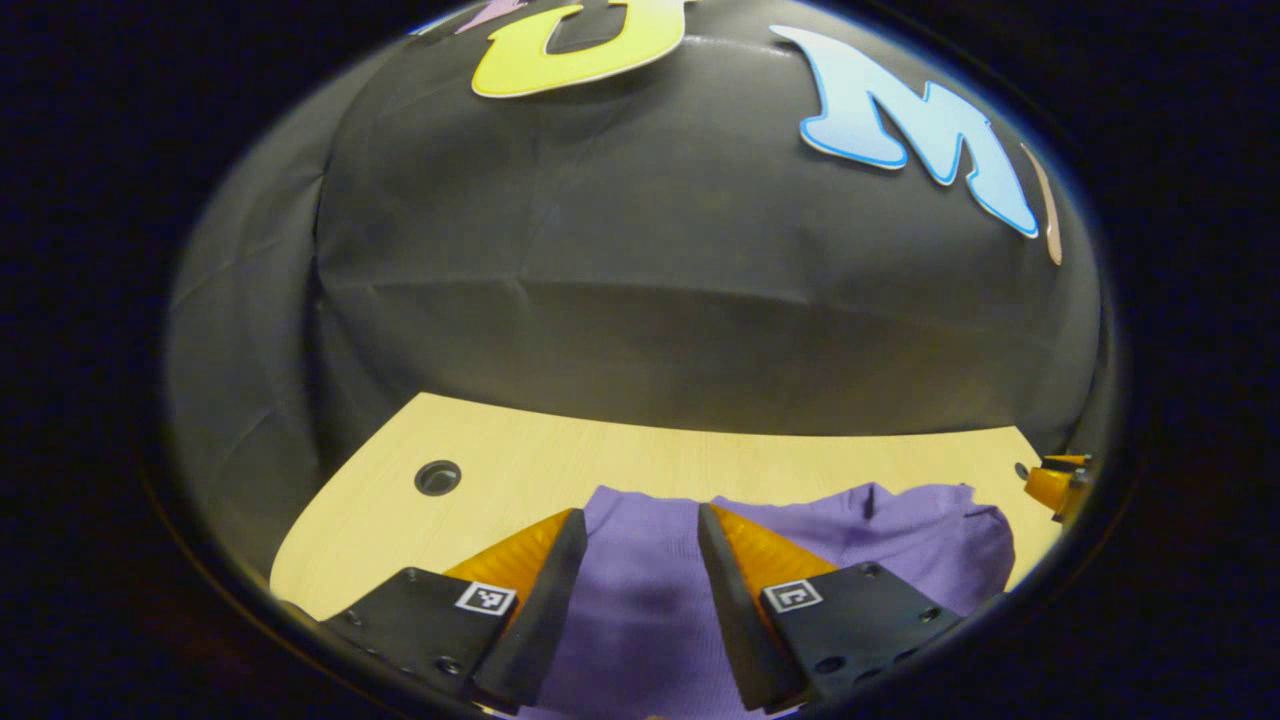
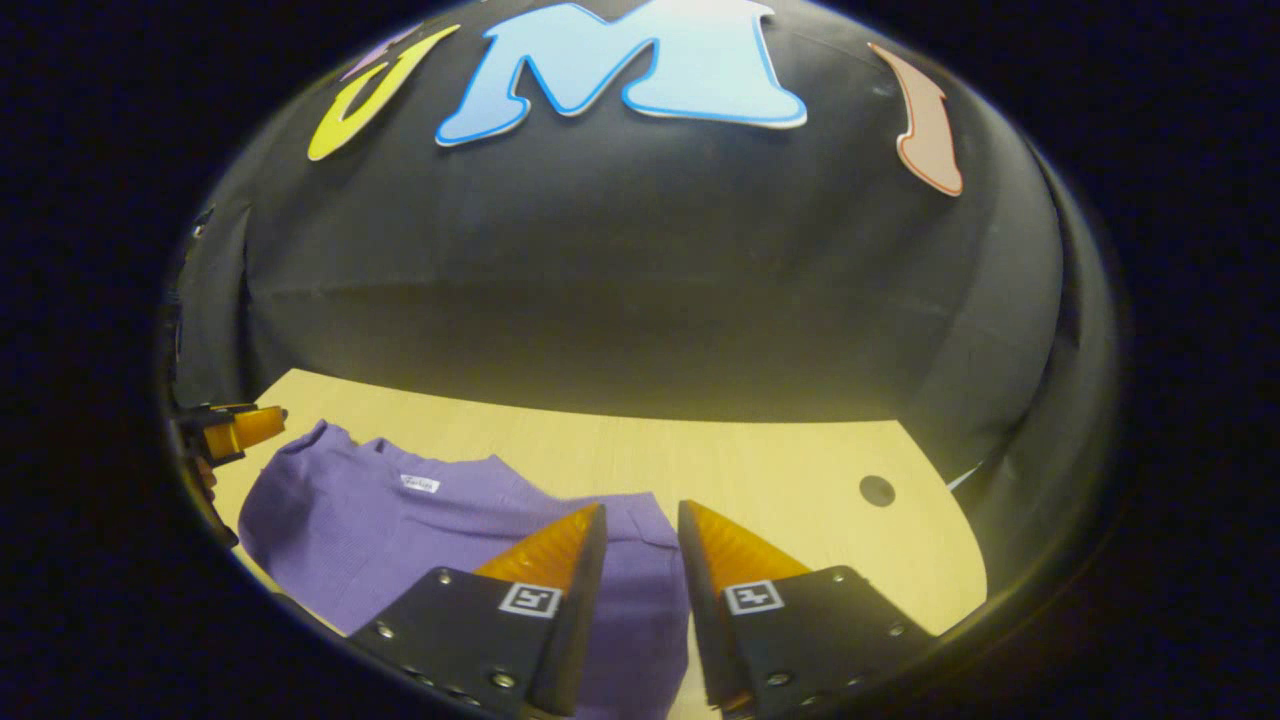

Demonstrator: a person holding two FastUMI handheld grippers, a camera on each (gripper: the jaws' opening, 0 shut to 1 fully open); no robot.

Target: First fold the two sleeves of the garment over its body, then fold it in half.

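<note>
Purple knit, finely ribbed: one garment (image 1: 640,600) lies bunched on the pale wood-grain table (image 1: 520,470). In the left gripper view, the left gripper (image 1: 640,525) hangs over it, its two wedge-shaped fingers spread with cloth showing between them. The right gripper (image 2: 640,520) hangs over the garment's edge, fingers narrowly parted. Two round holes pierce the table, one (image 1: 438,477) toward each far corner.

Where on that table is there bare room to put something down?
A bare strip of table runs behind the purple sweater, up to the black cloth wall. In the right gripper view, open wood lies right of the sweater around a round hole; in the left gripper view, more lies left of it, by another hole. The middle is crowded with cloth.
</note>
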